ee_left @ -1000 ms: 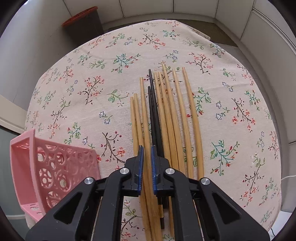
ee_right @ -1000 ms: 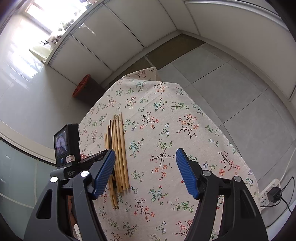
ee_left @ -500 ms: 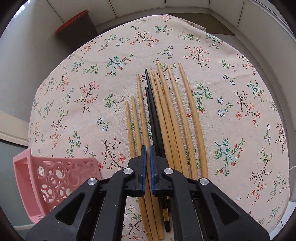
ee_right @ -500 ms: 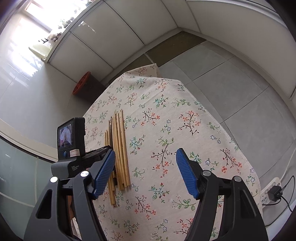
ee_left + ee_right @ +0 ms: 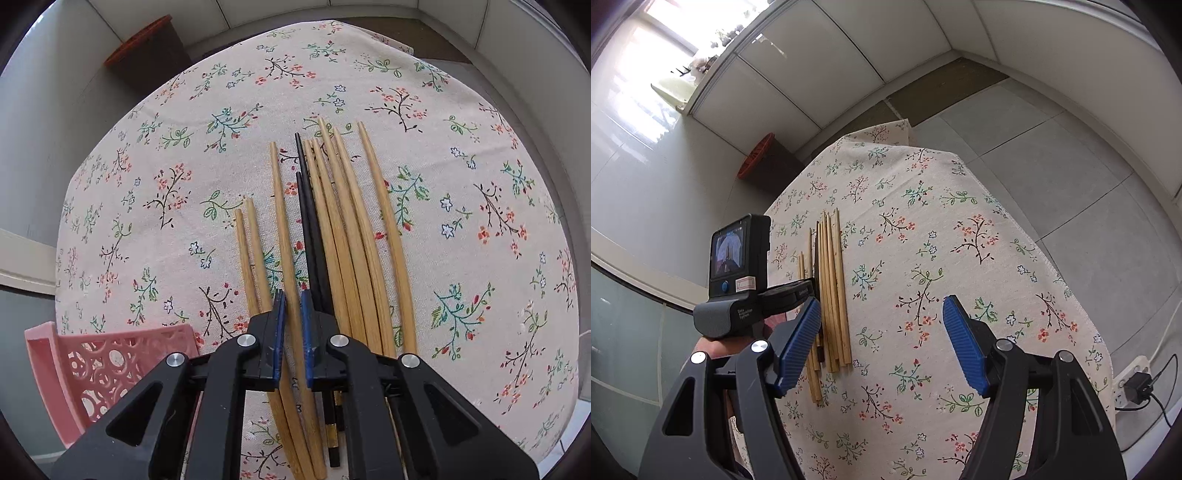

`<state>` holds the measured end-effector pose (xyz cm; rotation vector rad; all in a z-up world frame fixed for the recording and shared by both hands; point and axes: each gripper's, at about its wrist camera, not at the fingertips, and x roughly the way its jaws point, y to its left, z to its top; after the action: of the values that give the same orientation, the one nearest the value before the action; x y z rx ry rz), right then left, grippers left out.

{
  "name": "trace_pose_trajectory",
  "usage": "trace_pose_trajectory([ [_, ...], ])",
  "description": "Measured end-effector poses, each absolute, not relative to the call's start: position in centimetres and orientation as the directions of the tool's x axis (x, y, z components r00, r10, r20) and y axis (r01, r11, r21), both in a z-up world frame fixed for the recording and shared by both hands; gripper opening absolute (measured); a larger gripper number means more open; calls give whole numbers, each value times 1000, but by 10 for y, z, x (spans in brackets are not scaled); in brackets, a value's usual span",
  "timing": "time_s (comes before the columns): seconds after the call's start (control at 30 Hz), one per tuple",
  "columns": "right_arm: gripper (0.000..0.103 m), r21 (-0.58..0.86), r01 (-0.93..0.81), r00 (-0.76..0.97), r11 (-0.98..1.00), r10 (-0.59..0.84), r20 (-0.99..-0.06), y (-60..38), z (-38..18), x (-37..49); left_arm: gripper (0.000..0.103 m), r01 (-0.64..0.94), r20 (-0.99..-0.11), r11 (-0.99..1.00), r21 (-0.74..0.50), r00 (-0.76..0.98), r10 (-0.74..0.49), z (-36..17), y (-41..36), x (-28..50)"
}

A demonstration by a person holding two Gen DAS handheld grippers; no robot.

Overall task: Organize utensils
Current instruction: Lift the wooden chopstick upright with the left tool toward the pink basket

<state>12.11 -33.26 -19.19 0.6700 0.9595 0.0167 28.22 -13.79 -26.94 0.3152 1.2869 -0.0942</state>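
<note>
Tablecloth (image 5: 461,147): chopsticks (image 5: 354,236) lengthwise, tips away

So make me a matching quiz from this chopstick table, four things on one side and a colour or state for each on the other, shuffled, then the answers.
Things:
1. left gripper
2. right gripper
3. basket
4. pair of dark chopsticks

Descriptions:
A. pink, with cut-out holes
B. wide open above the tablecloth
C. black, lying among the bamboo chopsticks
D. nearly shut around one bamboo chopstick

Pairs: 1-D, 2-B, 3-A, 4-C
</note>
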Motion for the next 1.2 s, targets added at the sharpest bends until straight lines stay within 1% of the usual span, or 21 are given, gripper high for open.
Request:
trace_pose_trajectory([
  [0.1,67,511,281,581,813,280,-764,-333,-196,123,6,245,-937,961,131,347,39,-256,-130,271],
  [0.2,66,494,281,574,823,268,-774,-333,-199,128,6,235,-883,972,4,457,-107,-216,-112,239],
  [0.27,60,480,270,563,835,267,-782,-329,-202,134,6,243,-824,969,-39,541,-169,-187,-98,212],
  [0.33,57,460,252,543,852,269,-795,-320,-205,145,6,242,-774,967,-77,597,-211,-167,-81,188],
  [0.47,45,454,198,479,869,318,-818,-297,-217,178,6,252,-701,949,-188,643,-309,-137,-57,153],
  [0.5,44,463,184,462,867,339,-819,-290,-221,188,6,254,-679,940,-226,651,-339,-129,-48,146],
  [0.57,36,472,163,430,866,368,-824,-280,-229,208,6,248,-630,925,-288,679,-378,-112,-31,134],
  [0.67,27,467,164,394,869,377,-838,-271,-241,237,6,234,-569,915,-327,725,-389,-94,-7,125],
  [0.73,26,461,169,373,871,376,-848,-263,-248,249,6,238,-541,914,-329,745,-390,-89,4,122],
  [0.8,26,418,148,358,896,346,-867,-249,-253,259,6,227,-521,917,-326,767,-375,-87,14,123],
  [0.9,26,371,131,351,919,307,-885,-239,-255,272,6,225,-480,901,-372,784,-394,-85,30,127],
  [1.0,26,347,130,339,929,287,-896,-233,-262,284,6,224,-448,904,-364,808,-381,-82,37,126],
  [1.1,25,288,94,315,953,246,-917,-220,-270,293,6,231,-426,902,-365,820,-382,-80,42,126],
  [1.2,16,221,63,303,973,192,-933,-209,-272,296,6,237,-417,900,-366,823,-386,-80,45,130],
])
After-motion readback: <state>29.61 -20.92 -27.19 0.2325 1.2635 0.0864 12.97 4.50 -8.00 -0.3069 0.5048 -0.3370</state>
